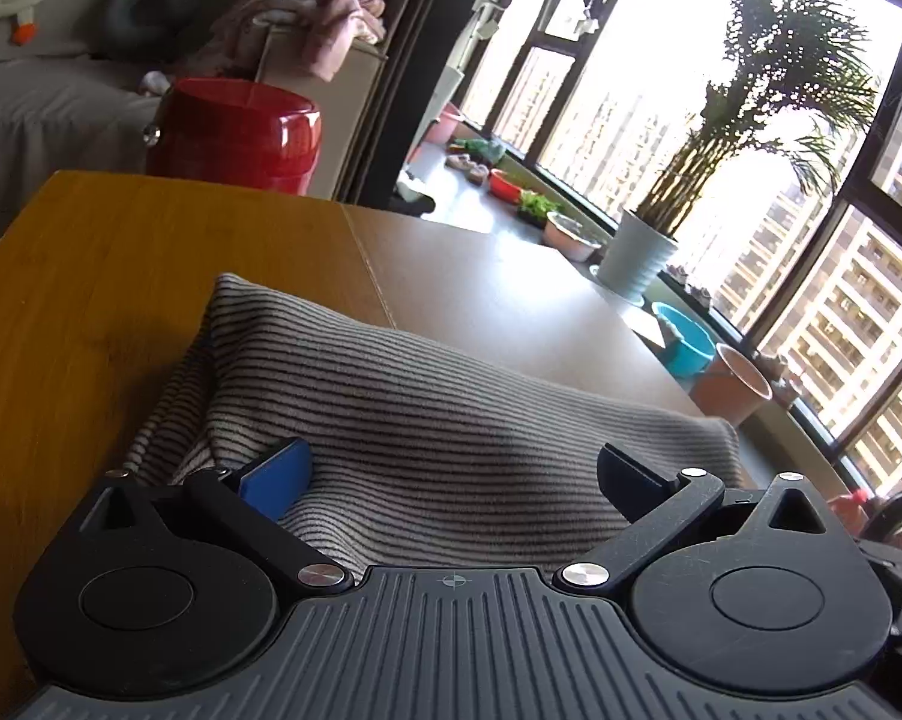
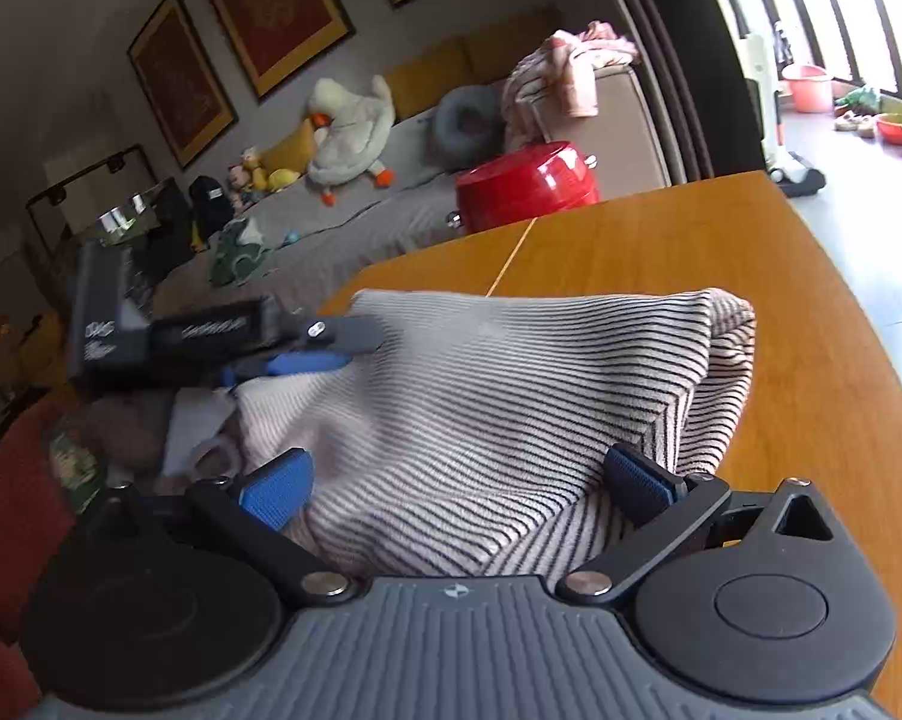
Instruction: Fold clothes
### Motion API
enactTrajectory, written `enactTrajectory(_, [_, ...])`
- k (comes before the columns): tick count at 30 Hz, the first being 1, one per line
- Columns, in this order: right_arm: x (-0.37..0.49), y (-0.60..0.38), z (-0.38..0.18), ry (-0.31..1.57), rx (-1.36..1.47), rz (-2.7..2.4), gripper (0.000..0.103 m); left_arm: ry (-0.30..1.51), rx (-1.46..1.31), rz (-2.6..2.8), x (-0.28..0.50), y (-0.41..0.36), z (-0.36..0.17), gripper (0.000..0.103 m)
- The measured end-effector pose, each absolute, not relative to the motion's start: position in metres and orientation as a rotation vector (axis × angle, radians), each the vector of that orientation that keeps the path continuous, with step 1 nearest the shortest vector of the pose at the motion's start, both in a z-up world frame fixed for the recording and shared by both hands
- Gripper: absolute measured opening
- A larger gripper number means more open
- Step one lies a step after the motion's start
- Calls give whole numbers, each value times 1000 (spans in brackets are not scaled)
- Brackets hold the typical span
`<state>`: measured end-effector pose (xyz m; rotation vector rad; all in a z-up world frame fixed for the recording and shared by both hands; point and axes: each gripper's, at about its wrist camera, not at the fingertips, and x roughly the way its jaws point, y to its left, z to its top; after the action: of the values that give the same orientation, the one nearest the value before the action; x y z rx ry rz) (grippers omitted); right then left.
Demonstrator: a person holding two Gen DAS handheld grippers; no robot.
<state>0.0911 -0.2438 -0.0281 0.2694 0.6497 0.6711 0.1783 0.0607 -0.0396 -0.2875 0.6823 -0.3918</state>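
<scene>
a living room is spreading out behind a wooden tabletop, with a grey sofa carrying a plush goose on one side and a bay window with a potted palm on the other. a red stool is standing just beyond the tabletop's far edge.

the striped garment is lying bunched on the tabletop, already doubled over itself, so the folding is looking partly done. the left gripper is sitting low against the cloth with its jaws spread wide, the blue pads either side of a hump of fabric and pinching nothing. the right gripper is doing likewise: jaws released, fabric rising between them, no grip taken. both seem to be set this way because they are straddling an edge, either readying to pinch it for another fold or having let it drop; which one cannot be told.

the right wrist view is showing what the left one is missing: the left gripper seen from the side, reaching in over the garment's far corner, plus the folded layers stacking at the right-hand end and the framed pictures on the wall. the left wrist view alone is showing the window sill with its bowls and a blue basin, and the seam running across the tabletop.
</scene>
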Motion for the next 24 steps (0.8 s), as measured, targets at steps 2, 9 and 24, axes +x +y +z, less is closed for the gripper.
enactTrajectory(2, [87,-243,-23,673,260,706,103,696,-308,-383,184,63,-36,103])
enactTrajectory(9, [109,-268,8,610,272,593,103,712,-325,-446,141,53,-17,103])
enactTrajectory(24, [132,-237,-29,680,-27,596,84,798,-365,-530,149,50,-36,103])
